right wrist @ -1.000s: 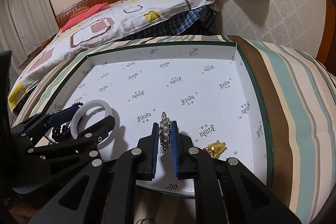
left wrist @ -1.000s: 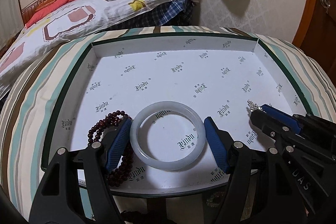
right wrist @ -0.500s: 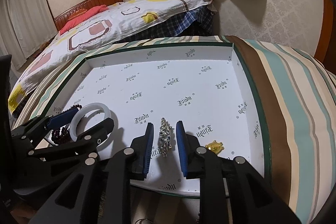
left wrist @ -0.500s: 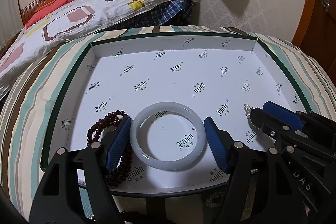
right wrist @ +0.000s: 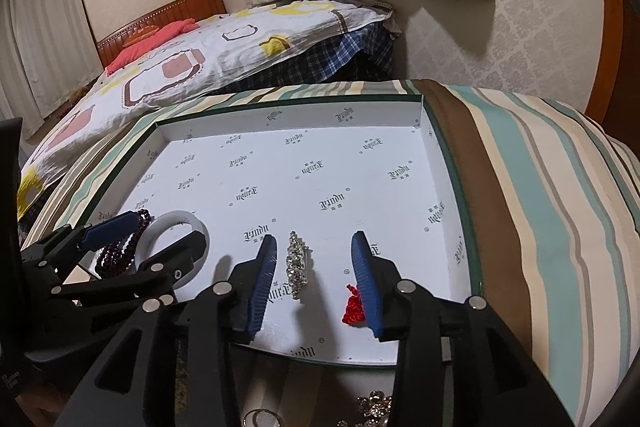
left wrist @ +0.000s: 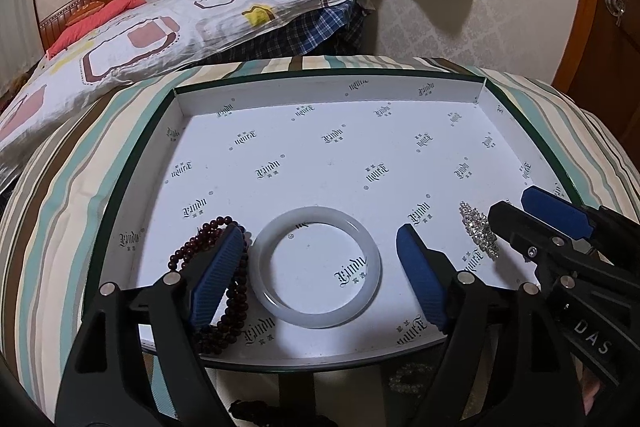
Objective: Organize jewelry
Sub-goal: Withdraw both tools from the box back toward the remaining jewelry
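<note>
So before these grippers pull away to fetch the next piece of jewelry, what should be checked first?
1. Right gripper let go of the rhinestone brooch: ok, jaws have just been opening, pads clear.
2. Brooch lying flat in the tray: ok.
3. Left gripper clear of the white bangle: ok, jaws have just been opening.
4. Bead bracelet free of the left gripper's finger: cannot tell.
5. Red charm fully inside the tray: ok.

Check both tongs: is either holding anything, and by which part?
Nothing held. Right tongs, just opening, straddle the rhinestone brooch; left tongs flank the white bangle.
</note>
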